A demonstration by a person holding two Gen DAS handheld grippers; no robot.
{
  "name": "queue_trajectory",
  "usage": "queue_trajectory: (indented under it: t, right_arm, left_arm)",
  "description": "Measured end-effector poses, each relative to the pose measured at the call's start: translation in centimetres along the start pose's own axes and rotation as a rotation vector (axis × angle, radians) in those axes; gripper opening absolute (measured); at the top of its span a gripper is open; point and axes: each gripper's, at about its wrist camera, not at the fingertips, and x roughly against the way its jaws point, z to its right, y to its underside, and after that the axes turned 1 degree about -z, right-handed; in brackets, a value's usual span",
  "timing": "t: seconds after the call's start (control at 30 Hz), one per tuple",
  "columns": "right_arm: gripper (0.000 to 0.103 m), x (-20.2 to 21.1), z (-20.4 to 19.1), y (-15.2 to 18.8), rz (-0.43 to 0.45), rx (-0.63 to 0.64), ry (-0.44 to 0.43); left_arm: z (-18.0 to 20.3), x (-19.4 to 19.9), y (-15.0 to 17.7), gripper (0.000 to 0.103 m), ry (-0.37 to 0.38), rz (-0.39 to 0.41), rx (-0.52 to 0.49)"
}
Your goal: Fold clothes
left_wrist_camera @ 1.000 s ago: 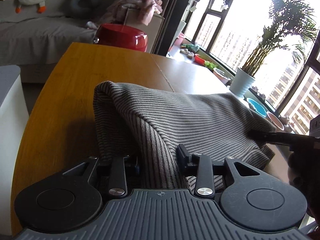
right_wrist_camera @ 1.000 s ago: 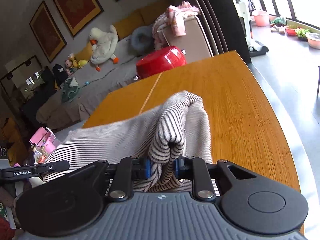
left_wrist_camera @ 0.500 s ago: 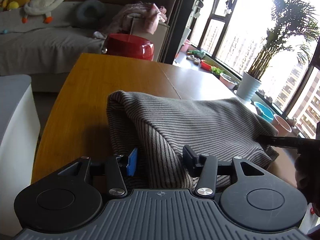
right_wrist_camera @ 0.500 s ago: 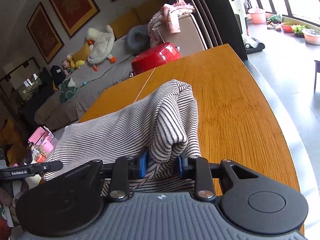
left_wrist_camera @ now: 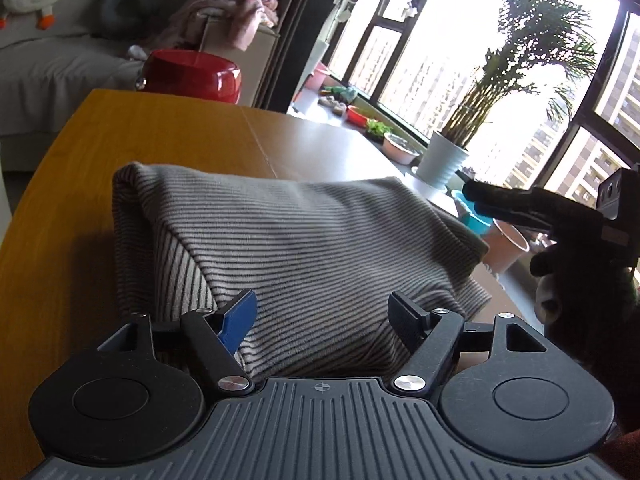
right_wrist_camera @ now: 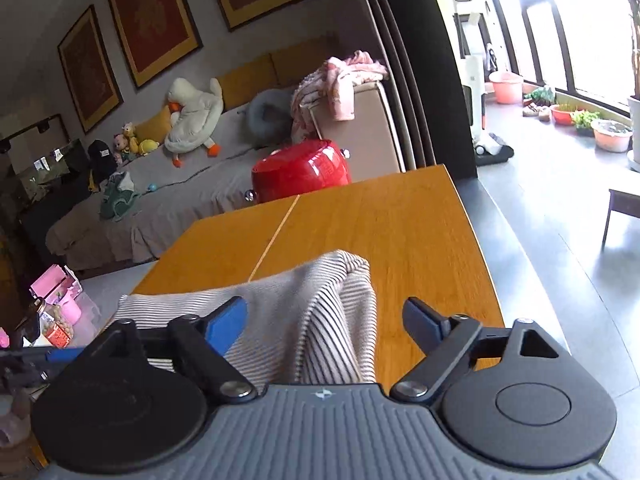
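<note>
A grey and white striped garment (left_wrist_camera: 304, 248) lies folded in a thick bundle on the wooden table (left_wrist_camera: 100, 152). My left gripper (left_wrist_camera: 324, 312) is open, its fingers wide apart on either side of the bundle's near edge. My right gripper (right_wrist_camera: 324, 320) is open too, with the garment's right end (right_wrist_camera: 320, 312) lying loose between its fingers. The right gripper also shows in the left wrist view (left_wrist_camera: 516, 208), raised beside the bundle's right end.
A red pot (left_wrist_camera: 188, 74) stands beyond the table's far end, with a grey sofa (right_wrist_camera: 160, 200) behind it. A potted palm (left_wrist_camera: 444, 160) and bowls sit by the window. The table's right edge (right_wrist_camera: 480, 248) drops to the grey floor.
Both grippers have opened and let go of the striped garment. They have drawn back a little, and the bundle has settled lower on the table.
</note>
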Motion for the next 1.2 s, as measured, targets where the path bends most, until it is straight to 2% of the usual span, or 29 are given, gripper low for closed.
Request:
queue_trajectory:
  t: [0.13,0.27,0.37,0.63,0.77,0.87,0.97,1.07,1.13,1.2]
  right_arm:
    - [0.098,-2.5,-1.4,0.3,-0.024,0.022,-0.042]
    - [0.103,-5.5,-2.2,1.2,-0.071,0.026,-0.072]
    - [0.103,-7.1,-2.8,1.8,-0.099,0.031,-0.091]
    - [0.103,-4.9,-0.8,3.5,-0.09,-0.074,-0.131]
    - [0.103,-4.0,-2.1,4.4,-0.103,-0.049,-0.121]
    - [0.103,-3.5,-4.0,5.1,-0.131,-0.001,-0.117]
    - [0.103,-2.9,-6.1,5.6,-0.169,0.065,-0.13]
    - [0.103,-1.9,-7.1,5.3,-0.19,0.117,-0.143]
    - [0.103,-1.0,-6.9,4.2,-0.175,0.103,-0.165]
    - [0.103,-0.1,-6.4,2.6,-0.12,0.094,-0.155]
  left_arm:
    - [-0.4,-0.8,-0.1,0.091,0.041,-0.006,-0.008]
    - [-0.5,-1.8,-0.5,0.094,0.037,-0.006,-0.045]
    - [-1.4,-3.0,-1.8,0.097,0.04,-0.003,-0.021]
    - [-4.0,-6.5,-5.8,0.1,0.045,0.004,0.056]
    - [-4.8,-8.5,-7.7,0.102,0.03,0.014,0.062]
    - [-4.7,-9.8,-8.6,0.103,-0.001,0.026,0.031]
    - [-4.2,-9.5,-8.6,0.103,-0.022,0.029,0.022]
    - [-4.2,-8.1,-8.3,0.103,-0.02,0.039,0.058]
    - [-4.4,-7.0,-8.1,0.103,-0.015,0.05,0.088]
    - [-4.5,-6.3,-7.9,0.103,0.019,0.054,0.124]
